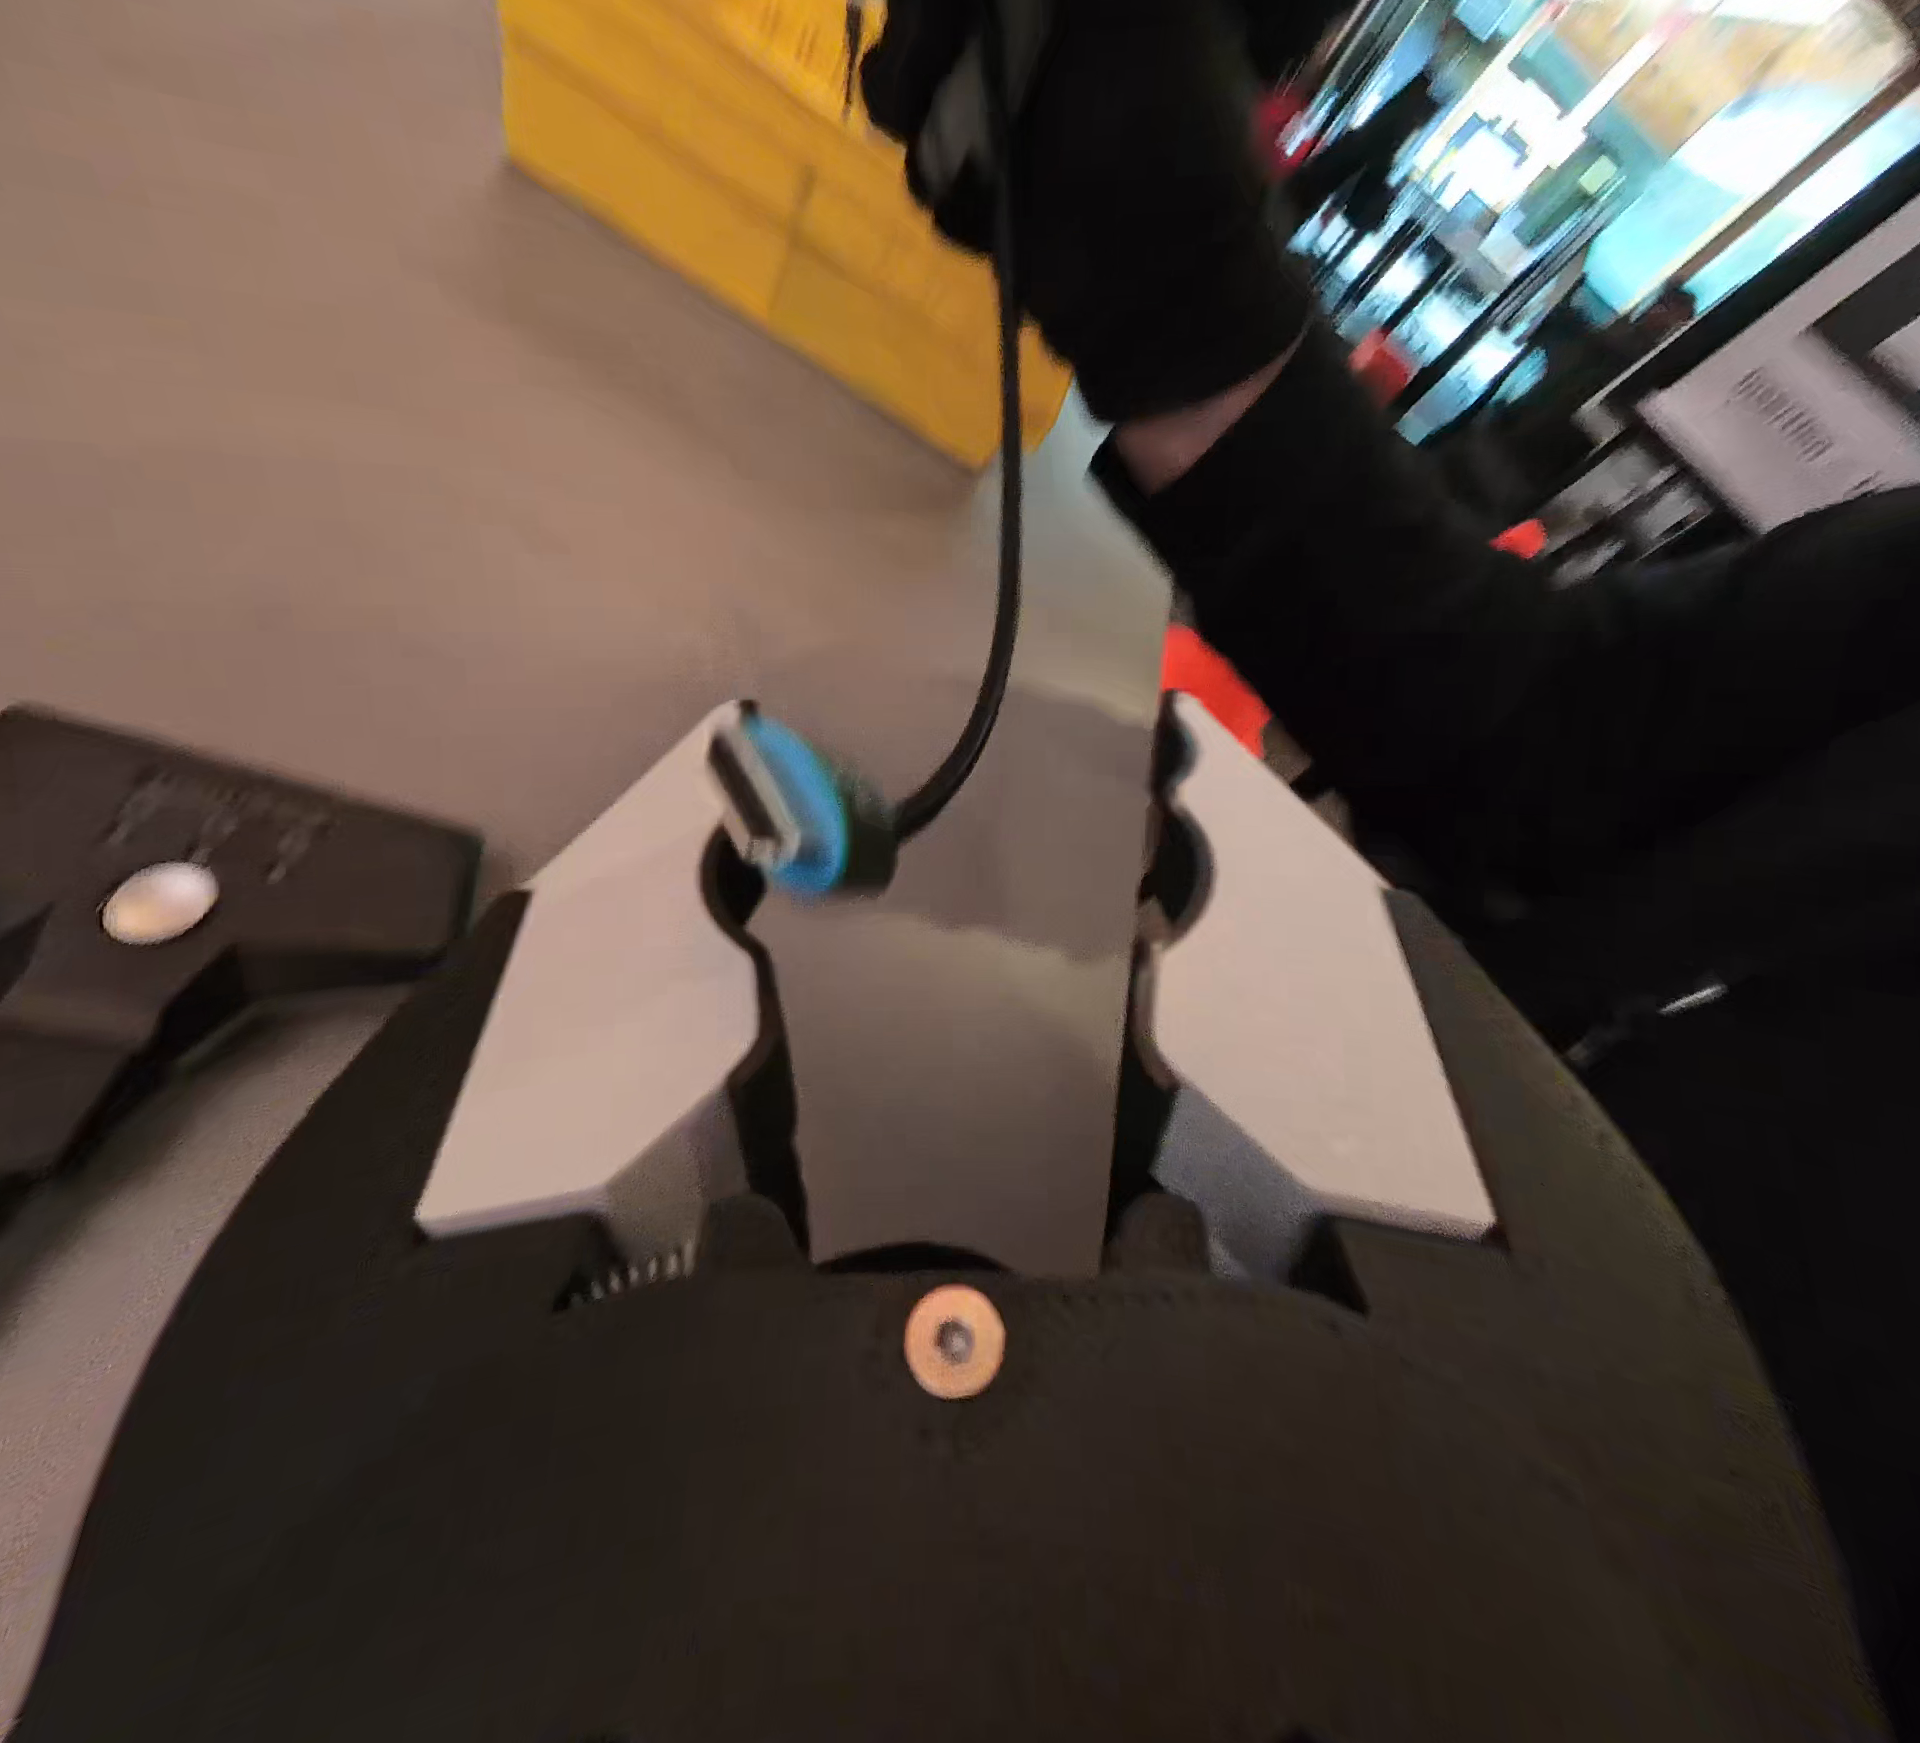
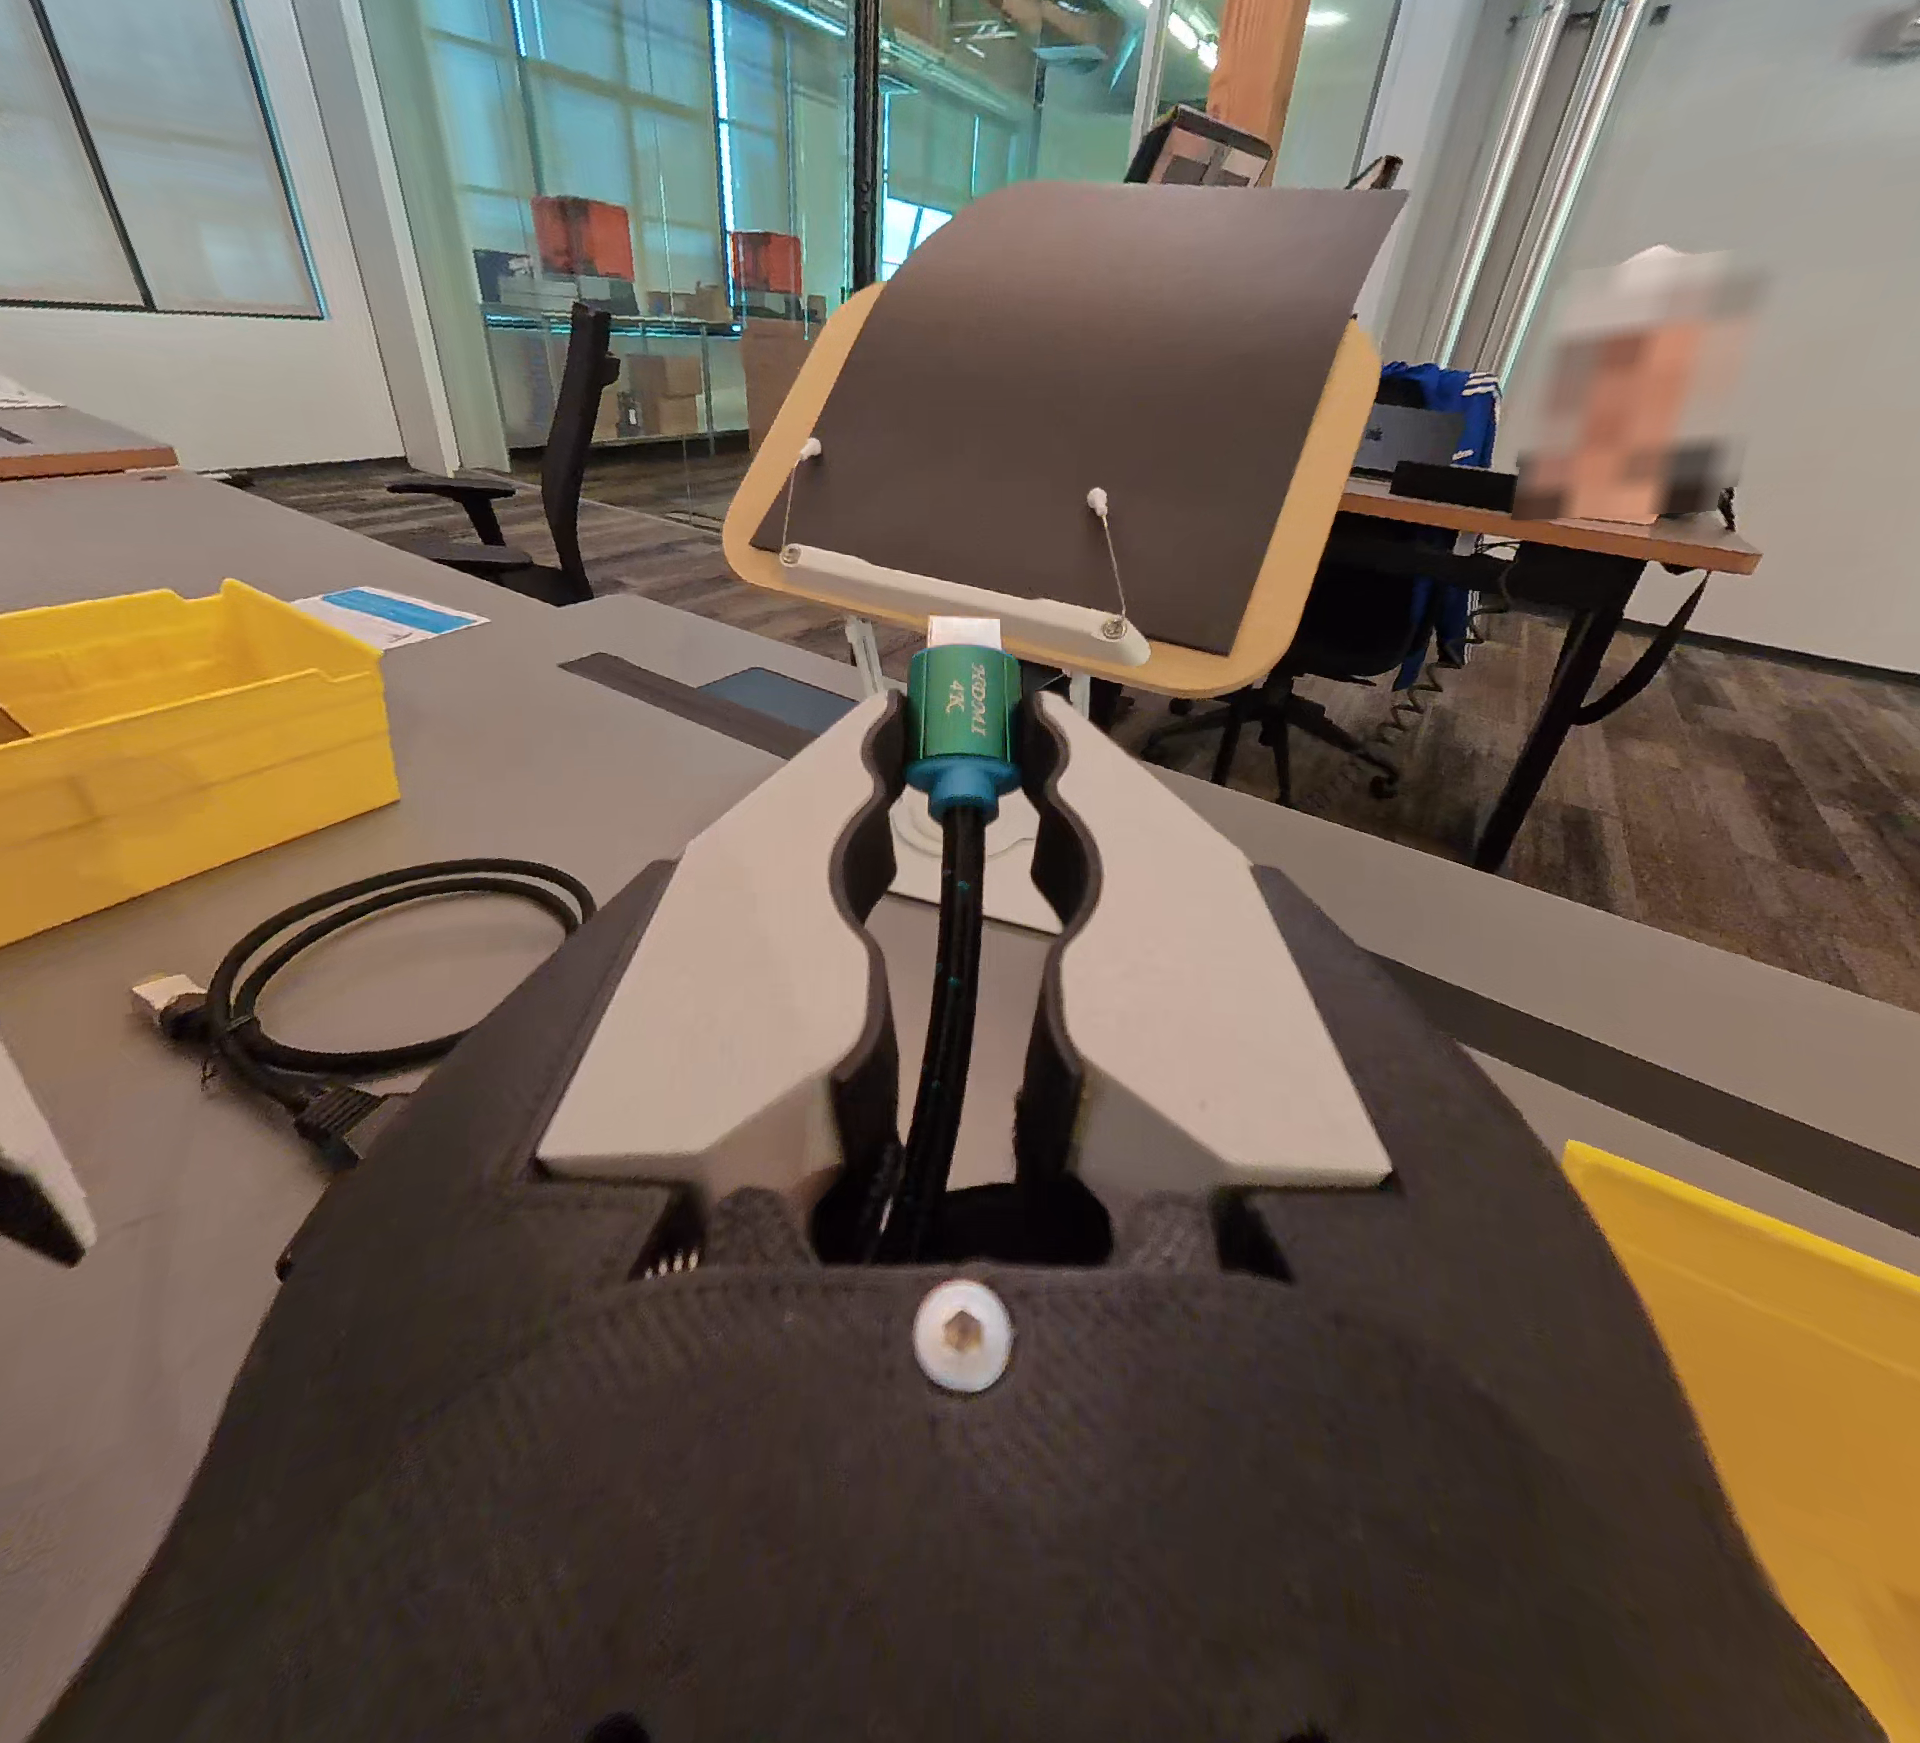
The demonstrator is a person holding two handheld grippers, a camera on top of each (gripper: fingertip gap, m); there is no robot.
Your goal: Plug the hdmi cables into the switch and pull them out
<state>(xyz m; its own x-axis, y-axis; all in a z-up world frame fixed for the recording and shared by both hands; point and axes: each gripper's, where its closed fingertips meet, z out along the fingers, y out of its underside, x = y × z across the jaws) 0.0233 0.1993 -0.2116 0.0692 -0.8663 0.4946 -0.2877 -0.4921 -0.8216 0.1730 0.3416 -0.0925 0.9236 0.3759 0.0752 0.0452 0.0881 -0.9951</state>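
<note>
The grey table (image 2: 582,758) carries everything, with a yellow bin (image 2: 187,737) at its left and a coiled black cable (image 2: 395,966) lying loose nearer the camera, one plug end resting on the surface. A tilted board on a stand (image 2: 1070,436) rises behind the right gripper (image 2: 961,717), whose fingers are closed part-way onto the green plug (image 2: 958,706) of an HDMI cable, the metal tip pointing forward and the braided cord (image 2: 940,997) running back between the fingers. In the left wrist view, which is badly smeared by motion, the left gripper (image 1: 951,737) has its fingers spread wide and holds nothing; another plug (image 1: 795,815), blue-collared with a bare metal tip, hangs in front of the left finger from a cord (image 1: 1006,446) gripped by a gloved hand (image 1: 1039,93) above. The dark flat box (image 1: 239,862) at the left edge is probably the switch, though its ports cannot be seen. To do the plugging well, I would keep the green plug square in the grip, turn the metal tip level with the port, steady the box with the free gripper so it cannot slide, and push straight without twisting
</note>
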